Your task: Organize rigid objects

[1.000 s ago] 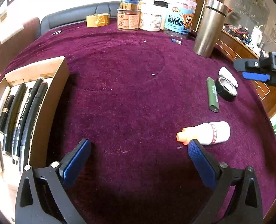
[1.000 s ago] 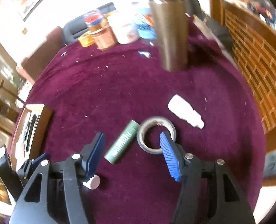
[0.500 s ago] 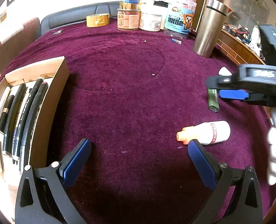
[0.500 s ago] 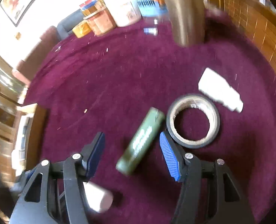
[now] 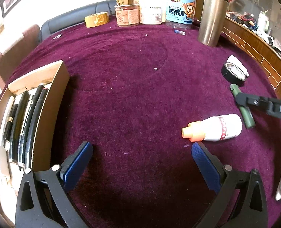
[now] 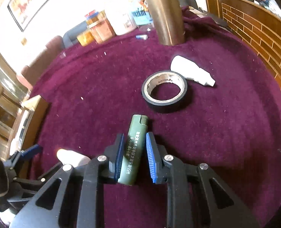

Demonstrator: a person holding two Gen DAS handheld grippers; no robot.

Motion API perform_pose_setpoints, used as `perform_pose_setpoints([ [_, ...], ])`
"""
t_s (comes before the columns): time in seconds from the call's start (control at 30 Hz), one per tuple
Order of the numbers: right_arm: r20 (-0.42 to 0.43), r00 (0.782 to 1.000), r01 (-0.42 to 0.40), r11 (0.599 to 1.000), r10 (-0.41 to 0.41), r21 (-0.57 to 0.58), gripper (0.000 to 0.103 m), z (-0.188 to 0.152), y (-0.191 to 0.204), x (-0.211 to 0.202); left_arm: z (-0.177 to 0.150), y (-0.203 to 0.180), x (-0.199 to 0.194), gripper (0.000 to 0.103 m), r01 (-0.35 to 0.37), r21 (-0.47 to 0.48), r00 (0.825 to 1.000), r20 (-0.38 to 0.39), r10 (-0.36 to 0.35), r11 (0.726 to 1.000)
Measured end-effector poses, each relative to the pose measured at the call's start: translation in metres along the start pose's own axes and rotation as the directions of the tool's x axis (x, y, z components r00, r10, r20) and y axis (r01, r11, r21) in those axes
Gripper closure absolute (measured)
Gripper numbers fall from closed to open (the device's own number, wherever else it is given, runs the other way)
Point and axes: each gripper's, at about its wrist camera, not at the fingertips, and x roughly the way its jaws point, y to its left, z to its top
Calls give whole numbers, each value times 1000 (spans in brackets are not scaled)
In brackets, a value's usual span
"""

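Right tool [image 6: 134, 153] has its blue pads on either side of the green lighter [image 6: 135, 150], and as far as I can judge from the right wrist view both pads [image 6: 119, 153] sit against its long faces, so I read it as clenched on the lighter about midway along the body. That lighter lies flat on the bench [image 6: 226, 142] toward its right edge, cap end pointing at the black tape roll [image 6: 164, 93], which sits just beyond it with the small white bottle [image 6: 192, 73] behind.

Left tool [image 5: 142, 161] is released, pads wide apart, hovering over bare cloth near the front edge with nothing between them. An orange-capped white bottle [image 5: 214, 128] lies just ahead of its right pad.

To do this step well, I would confirm the squeeze is firm before lifting, since the lighter is smooth and narrow and could pivot between the pads. I would lift straight up, keeping clear of the tape roll, then carry it across toward the cardboard box [image 5: 51, 114] at the left edge, where dark pens [image 5: 29, 121] already lie in a row. I judge it should go in parallel to them. My left tool sits between lighter and box, so I would pass above it.
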Motion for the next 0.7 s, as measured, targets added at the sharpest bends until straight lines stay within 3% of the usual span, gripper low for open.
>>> perform_pose_setpoints([
  [0.13, 5, 998, -69, 996, 69, 55, 83, 5, -7, 5, -2, 1, -3, 2, 24, 20, 999, -21, -24, 1000],
  [0.27, 7, 997, -75, 996, 74, 55, 83, 3, -5, 6, -8, -5, -23, 2, 146, 59, 989, 15, -147, 988],
  [0.4, 7, 997, -82, 995, 82, 61, 83, 3, -5, 6, -6, -37, -38, 2, 76, 276, 988, 112, -111, 958],
  [0.43, 7, 996, -85, 995, 84, 61, 83, 3, -6, 5, -4, -49, -35, 2, 52, 340, 989, 116, -97, 939],
  [0.6, 9, 996, -94, 994, 93, 64, 83, 0, -11, 3, 6, -81, -9, 1, 12, 481, 994, 91, -63, 877],
  [0.63, 9, 995, -97, 993, 96, 66, 83, 0, -12, 2, 7, -82, -7, 2, 20, 476, 992, 98, -76, 879],
  [0.7, 10, 995, -99, 993, 98, 69, 83, 0, -12, 2, 11, -78, -1, 5, 73, 416, 996, 15, -87, 907],
])
